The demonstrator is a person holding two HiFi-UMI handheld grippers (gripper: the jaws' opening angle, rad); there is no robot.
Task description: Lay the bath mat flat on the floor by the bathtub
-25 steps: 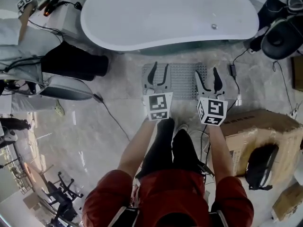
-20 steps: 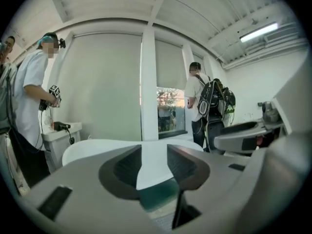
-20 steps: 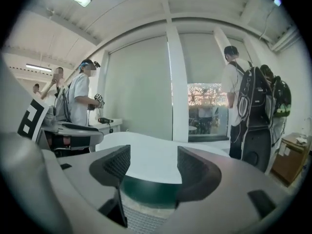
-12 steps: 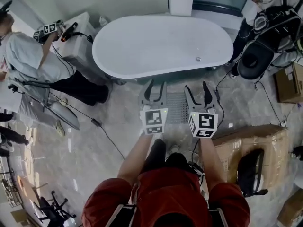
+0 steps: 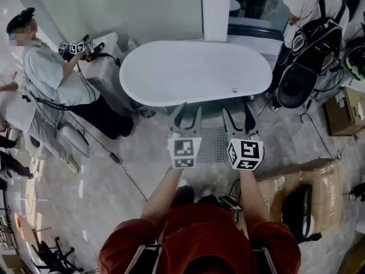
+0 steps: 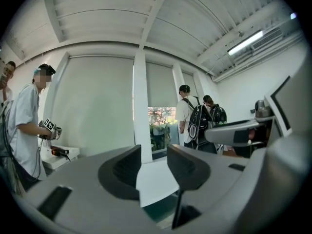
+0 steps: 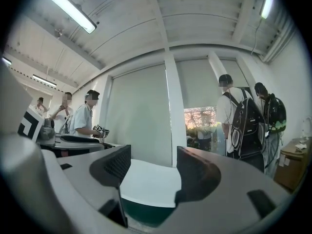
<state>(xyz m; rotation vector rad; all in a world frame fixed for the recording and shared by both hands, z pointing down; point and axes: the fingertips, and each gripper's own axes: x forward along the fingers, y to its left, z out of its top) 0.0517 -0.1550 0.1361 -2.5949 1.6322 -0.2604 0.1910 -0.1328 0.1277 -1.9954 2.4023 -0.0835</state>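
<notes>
Grey bath mat [image 5: 214, 145] flat on floor beside bathtub [image 5: 194, 72], left gripper [image 5: 187, 116] & right gripper [image 5: 238, 119] held near tub, both w/ jaws spread, nothing between.

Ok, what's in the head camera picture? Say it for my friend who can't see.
A person in a red top holds the left gripper and right gripper, both open and empty, above a grey bath mat lying on the floor beside a white bathtub. Other people stand nearby.
</notes>
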